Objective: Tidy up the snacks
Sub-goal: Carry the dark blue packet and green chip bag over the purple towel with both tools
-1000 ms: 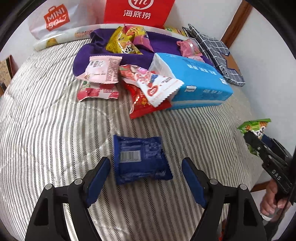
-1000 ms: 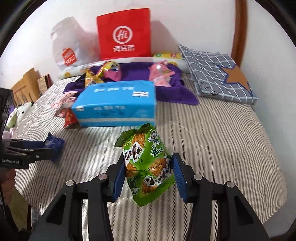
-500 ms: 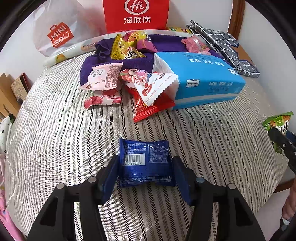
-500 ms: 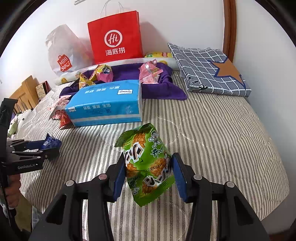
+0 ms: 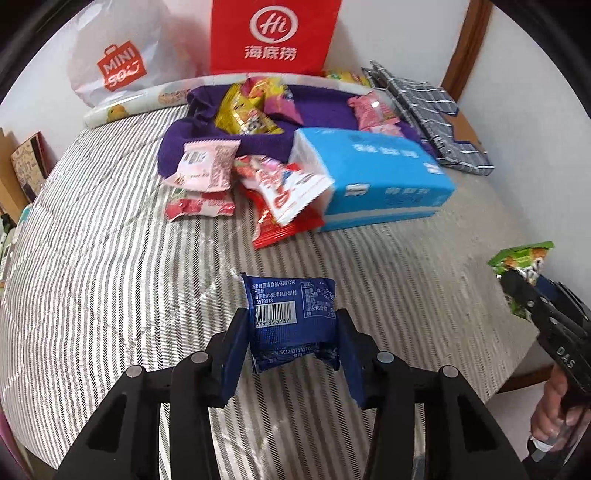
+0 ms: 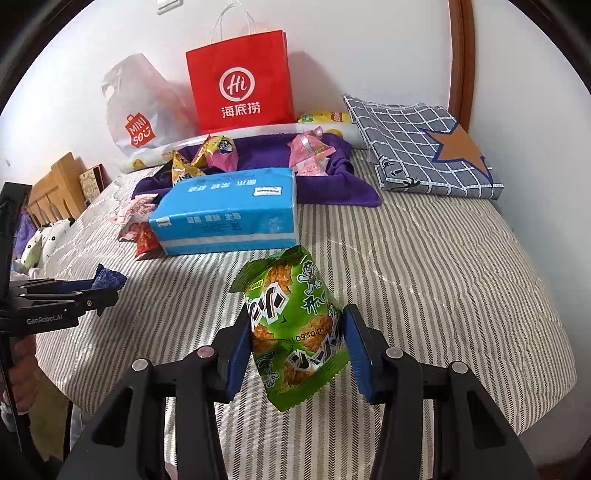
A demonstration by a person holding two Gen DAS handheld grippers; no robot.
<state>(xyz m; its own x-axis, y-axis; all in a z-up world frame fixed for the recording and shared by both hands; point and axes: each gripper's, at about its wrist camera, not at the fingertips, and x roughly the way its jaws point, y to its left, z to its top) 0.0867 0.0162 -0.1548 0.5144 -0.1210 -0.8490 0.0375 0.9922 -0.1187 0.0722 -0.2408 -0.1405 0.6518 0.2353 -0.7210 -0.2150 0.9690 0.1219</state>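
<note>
My left gripper (image 5: 292,345) has its jaws closing on a dark blue snack packet (image 5: 291,317), both blue pads pressed to its sides, the packet lifted just off the striped bed cover (image 5: 110,277). In the right wrist view that left gripper (image 6: 105,286) shows at the left edge with the blue packet (image 6: 107,277) in it. My right gripper (image 6: 295,345) is shut on a green snack bag (image 6: 293,328), held upright above the cover. Red and pink snack packets (image 5: 280,192) lie beside a blue tissue pack (image 5: 373,177). More snacks (image 5: 251,110) rest on a purple cloth (image 5: 317,107).
A red paper bag (image 5: 273,35) and a white plastic bag (image 5: 122,62) stand against the far wall. A folded grey checked cloth (image 6: 421,147) lies at the back right. The bed's near edge (image 6: 535,424) drops off at the right. A hand (image 5: 554,406) holds the right gripper.
The left gripper's jaws came in from wide apart to press on the blue packet and lifted it slightly. The right gripper kept its hold on the green bag and hardly moved.
</note>
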